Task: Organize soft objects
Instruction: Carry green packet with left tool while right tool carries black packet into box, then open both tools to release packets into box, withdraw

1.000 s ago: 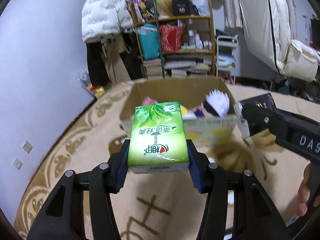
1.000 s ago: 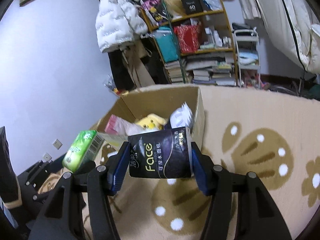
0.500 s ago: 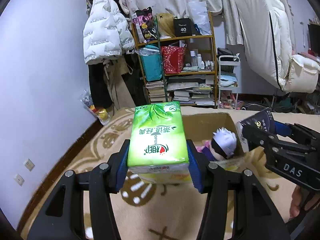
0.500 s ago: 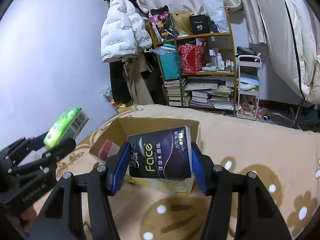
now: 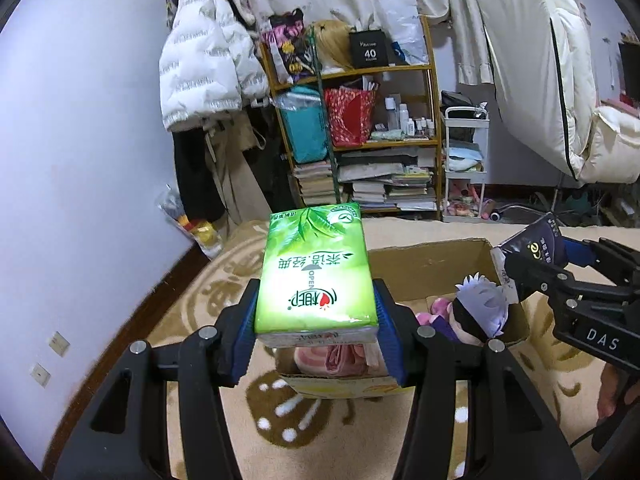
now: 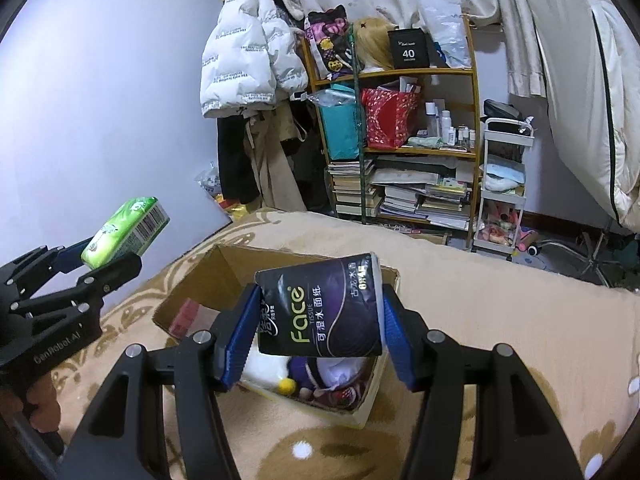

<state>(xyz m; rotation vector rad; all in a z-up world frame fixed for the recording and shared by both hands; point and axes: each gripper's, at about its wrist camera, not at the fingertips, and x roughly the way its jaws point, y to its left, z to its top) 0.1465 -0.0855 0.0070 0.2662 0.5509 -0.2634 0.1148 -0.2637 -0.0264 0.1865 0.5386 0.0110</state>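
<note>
My left gripper (image 5: 316, 320) is shut on a green tissue pack (image 5: 314, 272), held above the near edge of an open cardboard box (image 5: 432, 268). My right gripper (image 6: 320, 320) is shut on a black tissue pack (image 6: 320, 308) over the same cardboard box (image 6: 224, 268). Inside the box lie a grey-haired plush doll (image 5: 480, 312), a pink soft item (image 5: 332, 360) and other soft things. The green pack (image 6: 124, 232) shows at the left in the right wrist view, and the black pack (image 5: 528, 248) at the right in the left wrist view.
The box sits on a beige patterned carpet (image 6: 500, 320). Behind it stand a wooden shelf (image 5: 384, 136) full of books and bags, a white trolley (image 6: 504, 184), hanging coats (image 5: 204, 72) and a lilac wall (image 5: 80, 160). A hand (image 5: 612, 396) holds the right gripper.
Both grippers have risen and drawn back with their packs. The box now sits lower and nearer in both views, and more of the shelf and wall shows.
</note>
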